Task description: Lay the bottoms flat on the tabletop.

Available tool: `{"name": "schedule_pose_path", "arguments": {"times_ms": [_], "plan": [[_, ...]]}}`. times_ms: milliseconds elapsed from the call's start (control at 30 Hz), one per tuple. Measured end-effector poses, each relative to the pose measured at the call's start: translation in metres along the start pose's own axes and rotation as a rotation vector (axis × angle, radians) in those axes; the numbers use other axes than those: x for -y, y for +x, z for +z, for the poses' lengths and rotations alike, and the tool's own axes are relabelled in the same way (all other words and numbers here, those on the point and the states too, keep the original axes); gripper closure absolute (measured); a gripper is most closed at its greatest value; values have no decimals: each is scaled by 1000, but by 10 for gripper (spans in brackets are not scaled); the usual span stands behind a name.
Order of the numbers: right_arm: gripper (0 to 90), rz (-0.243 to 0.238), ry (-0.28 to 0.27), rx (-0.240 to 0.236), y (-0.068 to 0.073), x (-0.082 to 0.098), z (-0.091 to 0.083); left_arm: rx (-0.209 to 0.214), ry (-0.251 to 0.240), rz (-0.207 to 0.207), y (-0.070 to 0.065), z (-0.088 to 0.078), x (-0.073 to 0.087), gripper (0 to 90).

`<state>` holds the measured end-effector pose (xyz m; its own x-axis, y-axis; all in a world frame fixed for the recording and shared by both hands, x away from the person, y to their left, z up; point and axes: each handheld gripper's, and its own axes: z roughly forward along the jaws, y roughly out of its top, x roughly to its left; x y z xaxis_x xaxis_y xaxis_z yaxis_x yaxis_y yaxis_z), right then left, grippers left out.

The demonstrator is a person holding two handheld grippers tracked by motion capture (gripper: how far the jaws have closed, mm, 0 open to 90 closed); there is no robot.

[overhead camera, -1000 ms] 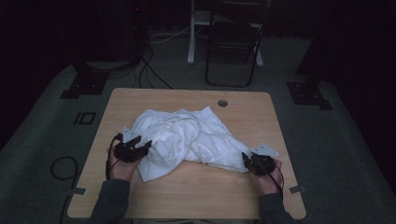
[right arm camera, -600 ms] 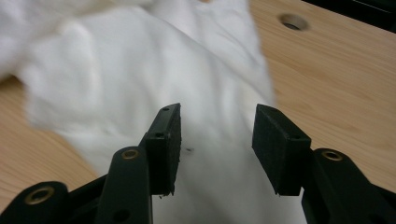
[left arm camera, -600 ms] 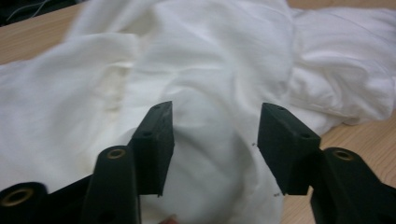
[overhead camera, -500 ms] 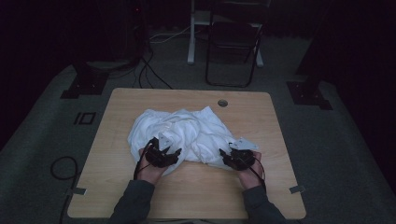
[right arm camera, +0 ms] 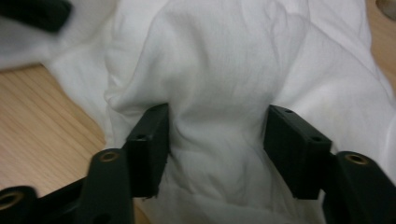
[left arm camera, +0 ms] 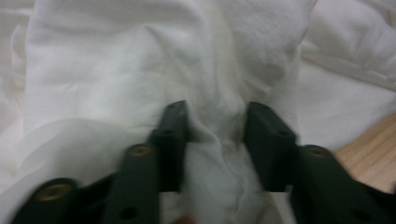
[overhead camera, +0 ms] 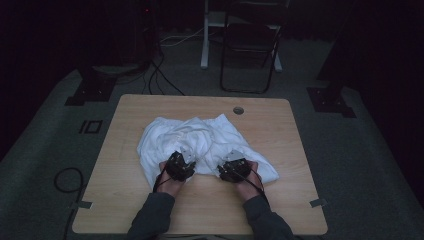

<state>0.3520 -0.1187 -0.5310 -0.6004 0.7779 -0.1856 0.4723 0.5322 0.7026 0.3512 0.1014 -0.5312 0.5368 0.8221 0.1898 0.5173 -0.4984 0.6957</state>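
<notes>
A crumpled white cloth (overhead camera: pixel 200 137) lies in the middle of the wooden table (overhead camera: pixel 280 130). Both grippers sit at its near edge, close side by side. My left gripper (overhead camera: pixel 186 159) has just been closing. In the left gripper view a puckered fold of the cloth (left arm camera: pixel 140 70) is squeezed between the pads of the left gripper (left arm camera: pixel 215 126). My right gripper (overhead camera: pixel 231 161) has just been opening. In the right gripper view its jaws stand wide on either side of a hump of cloth (right arm camera: pixel 224 60), with the right gripper (right arm camera: pixel 217 135) not pinching it.
A cable hole (overhead camera: pixel 238 110) sits near the table's far edge. Behind the table stand a dark folding chair (overhead camera: pixel 250 50) and a white post (overhead camera: pixel 205 35). Cables (overhead camera: pixel 155 75) and two stand bases (overhead camera: pixel 92 90) (overhead camera: pixel 330 100) lie on the floor. Bare wood (right arm camera: pixel 42 116) shows beside the cloth.
Both hands came in from the cloth's outer sides to its near middle edge. The cloth has gathered inward. The left jaws narrowed on a fold, and the right jaws widened.
</notes>
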Motion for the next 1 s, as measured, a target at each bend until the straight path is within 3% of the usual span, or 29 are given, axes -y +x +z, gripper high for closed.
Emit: {"name": "schedule_pose_path", "arguments": {"times_ms": [133, 267, 467, 667, 900, 1000], "plan": [[516, 20, 8, 3, -5, 4, 0, 8, 12, 13, 3, -4, 0, 855], [596, 9, 17, 8, -9, 7, -1, 28, 21, 36, 4, -9, 5, 878], [788, -9, 24, 36, -14, 11, -8, 53, 3, 14, 11, -22, 15, 884], [811, -11, 26, 54, -22, 20, -21, 48, 2, 9, 21, -43, 33, 885], [813, 13, 37, 81, -41, 45, -45, 34, 51, -64, 53, -66, 79, 886], [813, 27, 31, 92, -48, 54, -56, 9, 69, -65, 61, -71, 90, 886]]}}
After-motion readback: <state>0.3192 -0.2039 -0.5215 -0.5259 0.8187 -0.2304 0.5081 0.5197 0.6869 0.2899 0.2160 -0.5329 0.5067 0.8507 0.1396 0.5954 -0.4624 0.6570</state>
